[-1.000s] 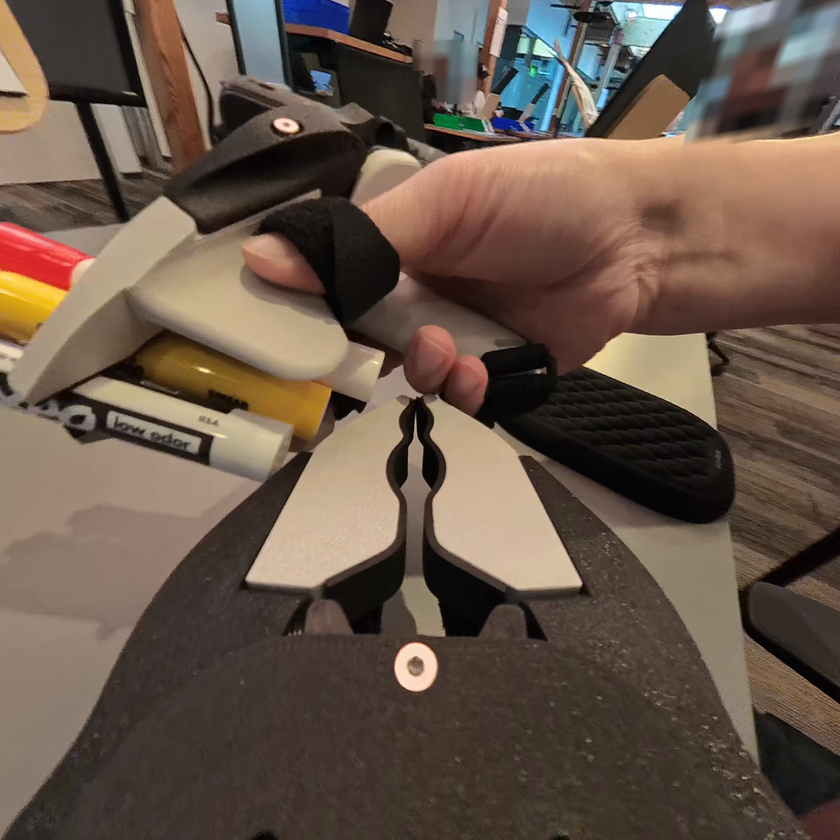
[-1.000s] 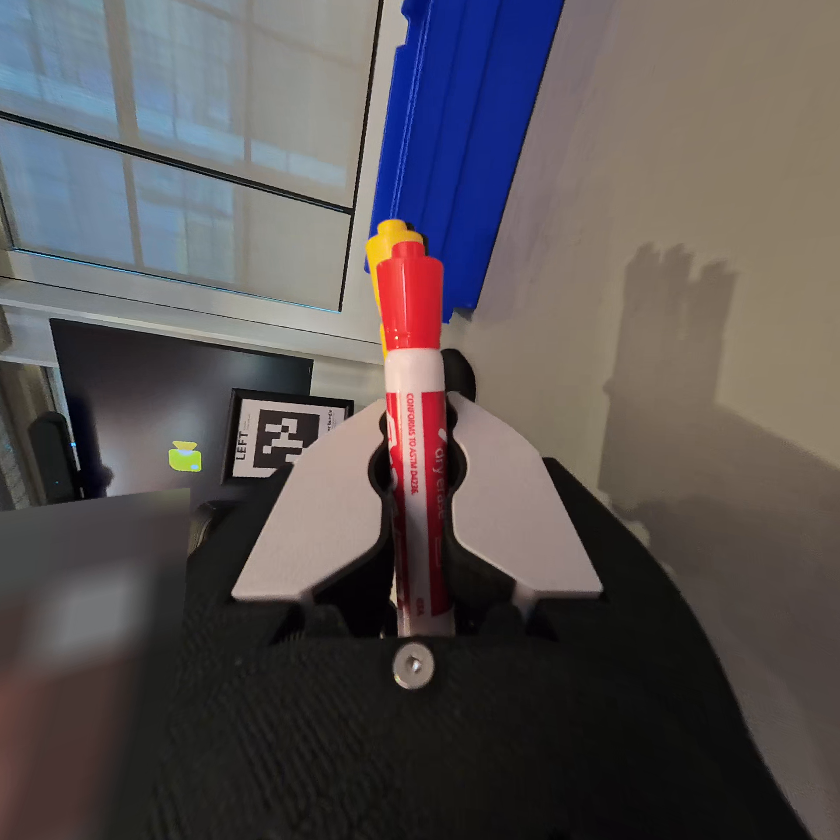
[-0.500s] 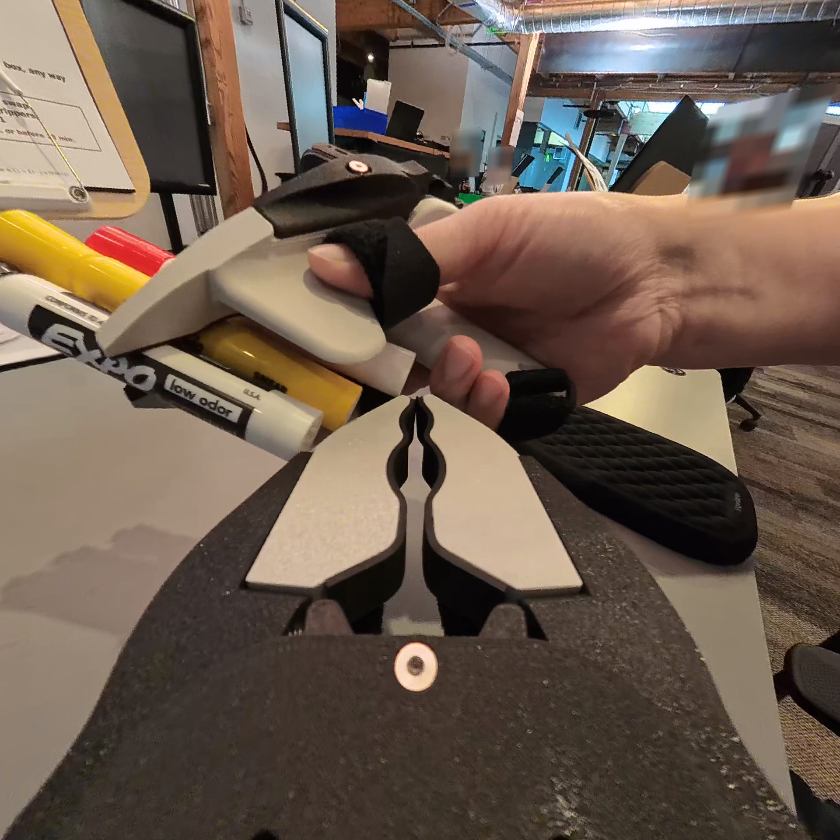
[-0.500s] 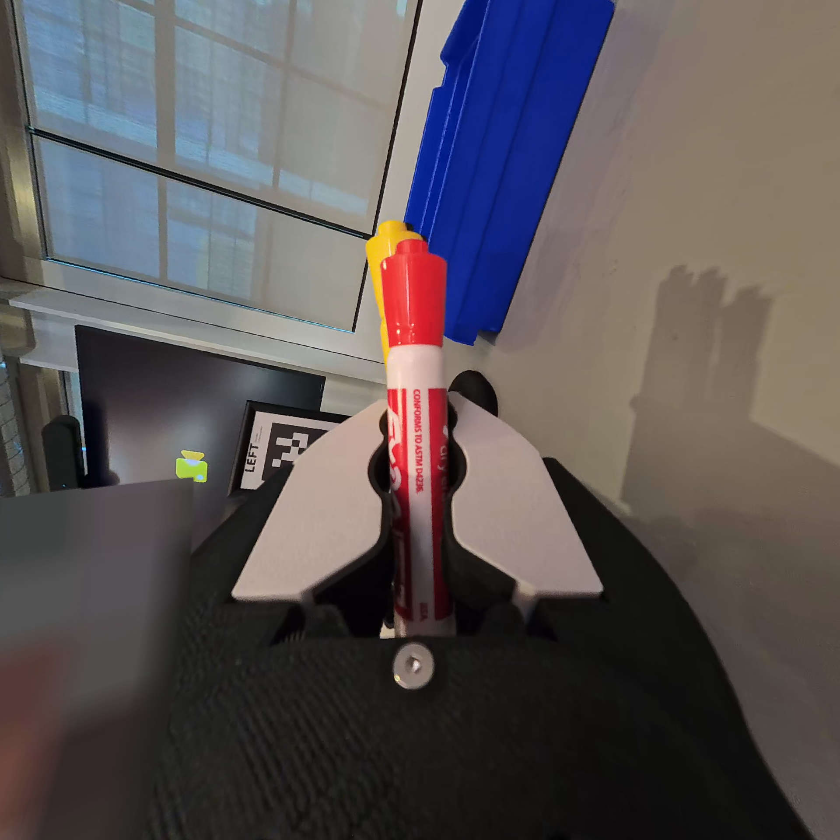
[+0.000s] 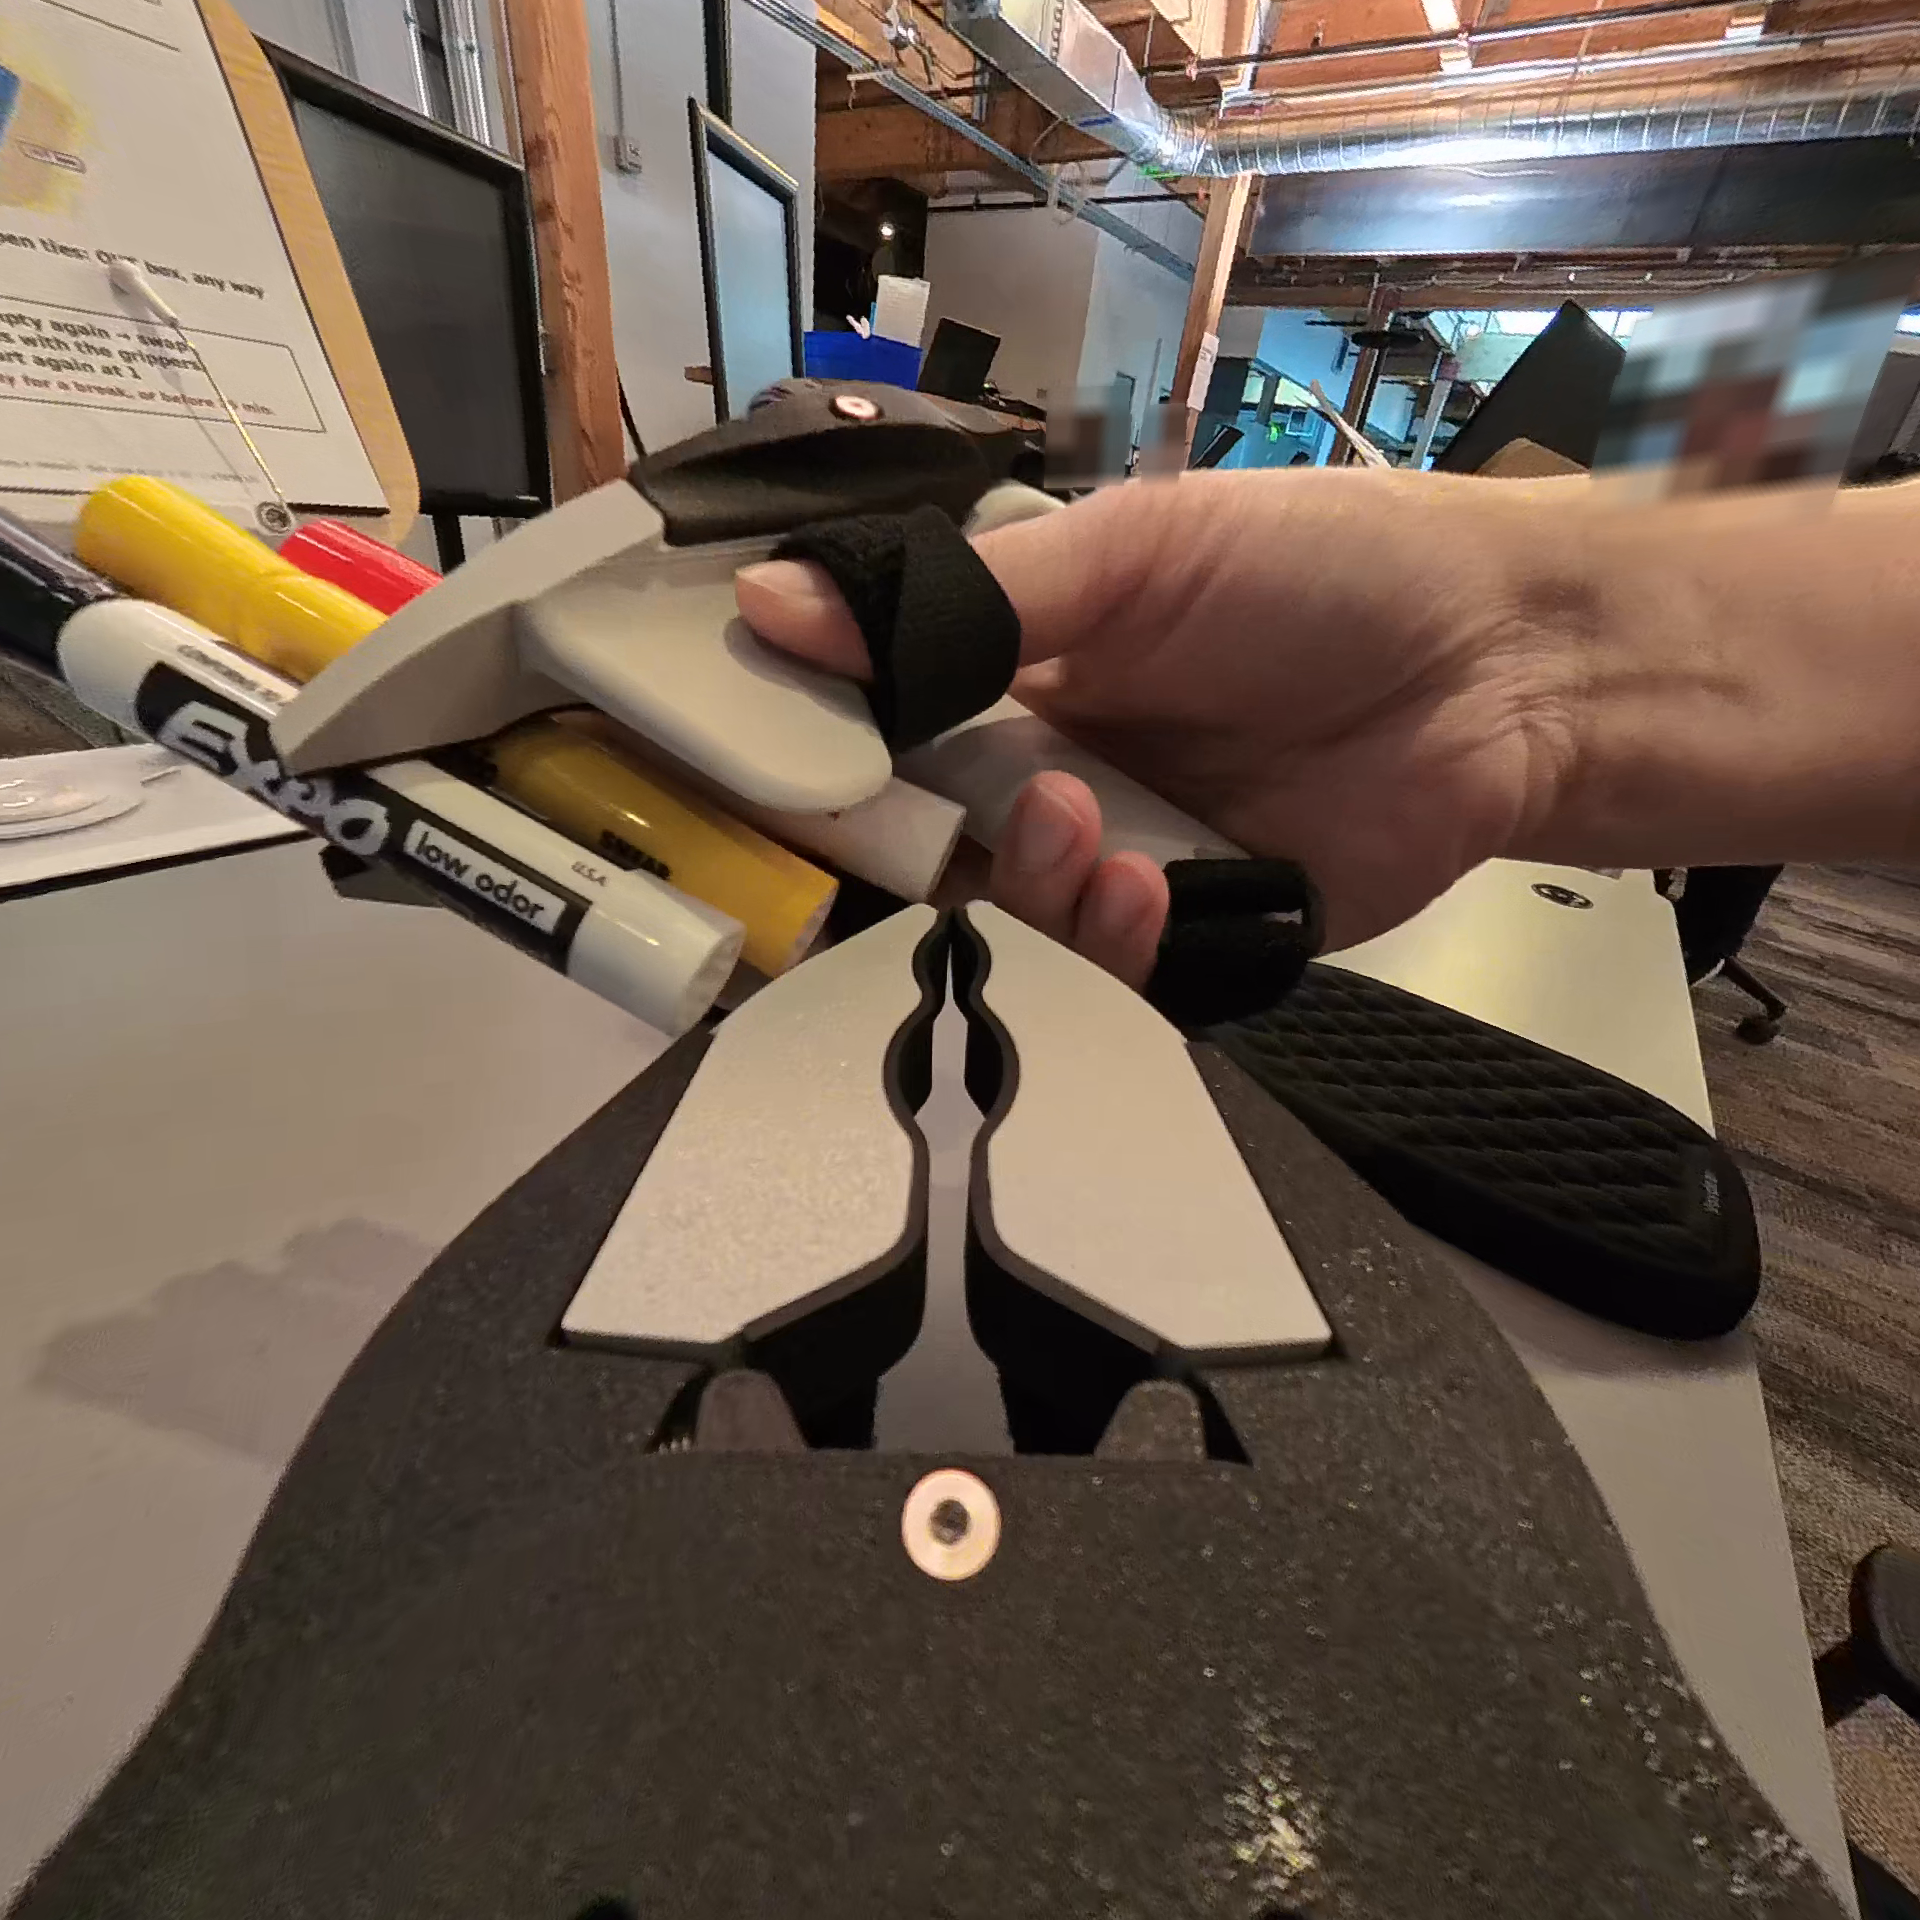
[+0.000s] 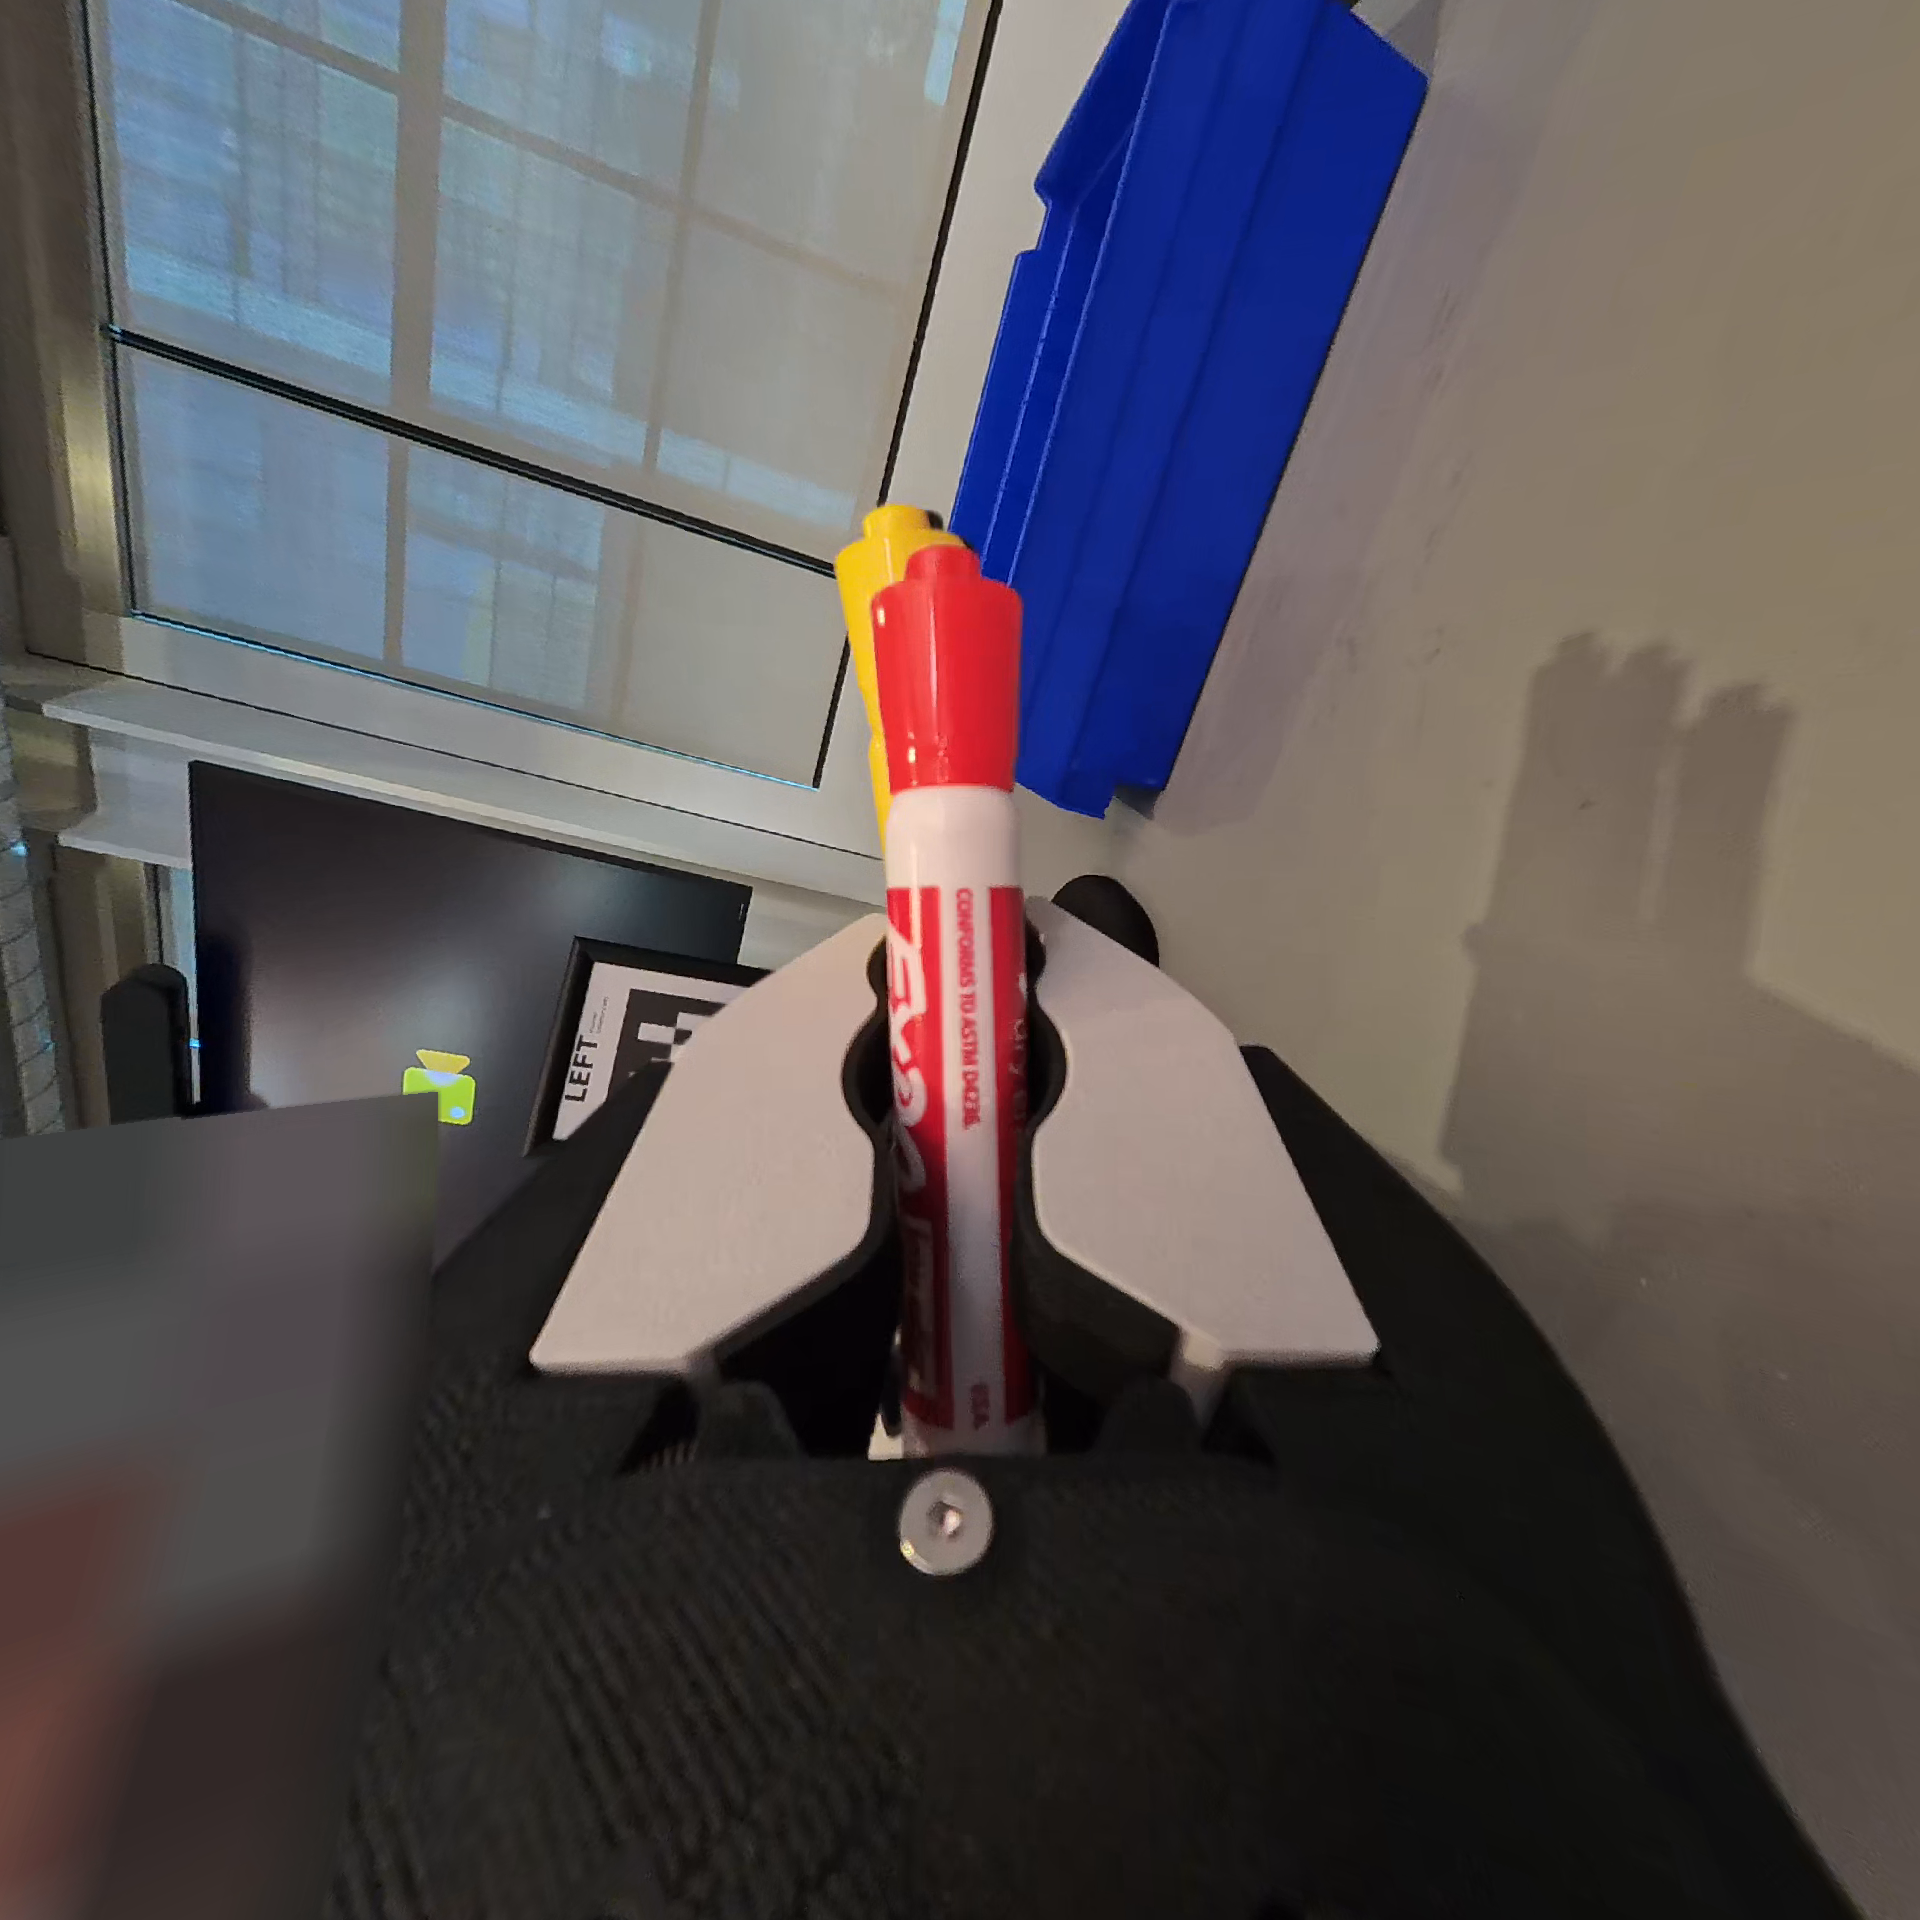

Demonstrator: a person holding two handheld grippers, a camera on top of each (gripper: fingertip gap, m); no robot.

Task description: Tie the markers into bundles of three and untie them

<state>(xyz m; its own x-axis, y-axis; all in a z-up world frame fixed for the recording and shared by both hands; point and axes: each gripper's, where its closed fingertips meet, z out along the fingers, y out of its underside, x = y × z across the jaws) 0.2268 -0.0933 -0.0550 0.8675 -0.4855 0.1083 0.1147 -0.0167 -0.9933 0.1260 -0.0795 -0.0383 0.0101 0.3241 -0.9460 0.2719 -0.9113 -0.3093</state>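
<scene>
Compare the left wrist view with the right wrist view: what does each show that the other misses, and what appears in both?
Only the left wrist view shows the hand holding the right gripper, a black-capped marker, the black pad on the table, and the left gripper, shut and empty.

Only the right wrist view shows the blue bin and the window.

Both show the red marker and yellow marker clamped together in the right gripper.
</scene>
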